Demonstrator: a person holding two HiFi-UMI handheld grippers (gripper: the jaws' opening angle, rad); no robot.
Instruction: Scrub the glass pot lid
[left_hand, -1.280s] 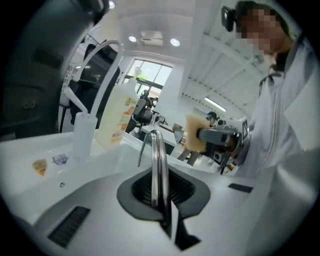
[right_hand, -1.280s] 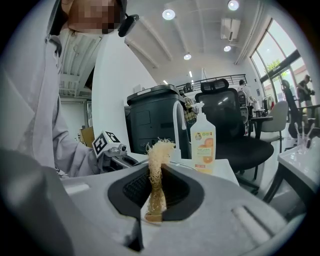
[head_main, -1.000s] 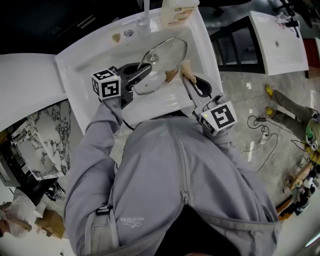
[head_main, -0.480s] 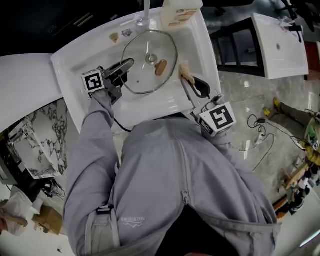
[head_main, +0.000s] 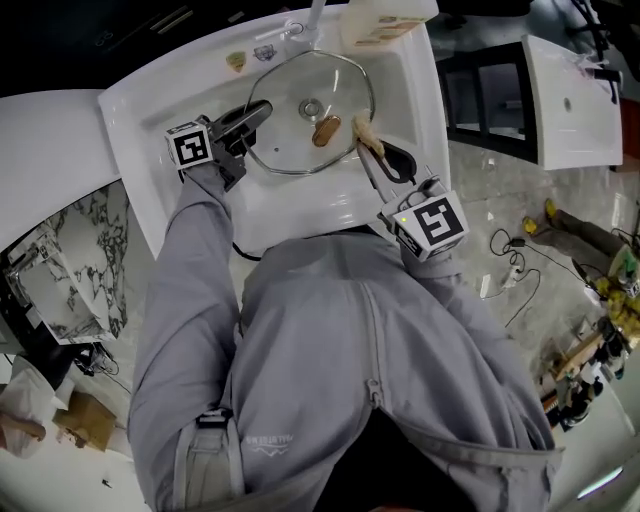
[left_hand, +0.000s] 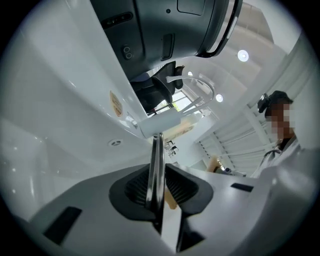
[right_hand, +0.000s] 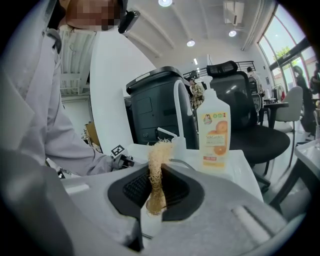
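Lid (head_main: 290, 135) lies flat in sink (head_main: 140, 120), rim steadied by left gripper (head_main: 255, 113), its jaws just easing open (right gripper (head_main: 365, 137) clamps loofah (right_hand: 156, 170), ready to scrub).

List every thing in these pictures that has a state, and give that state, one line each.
Round glass pot lid with metal rim: lying flat in the white sink.
Left gripper: fingers closed on the lid's rim, having just been opening.
Right gripper: fingers shut on the tan fibrous scrubber.
Pale plastic bottle with orange-fruit label: upright at the sink's back.
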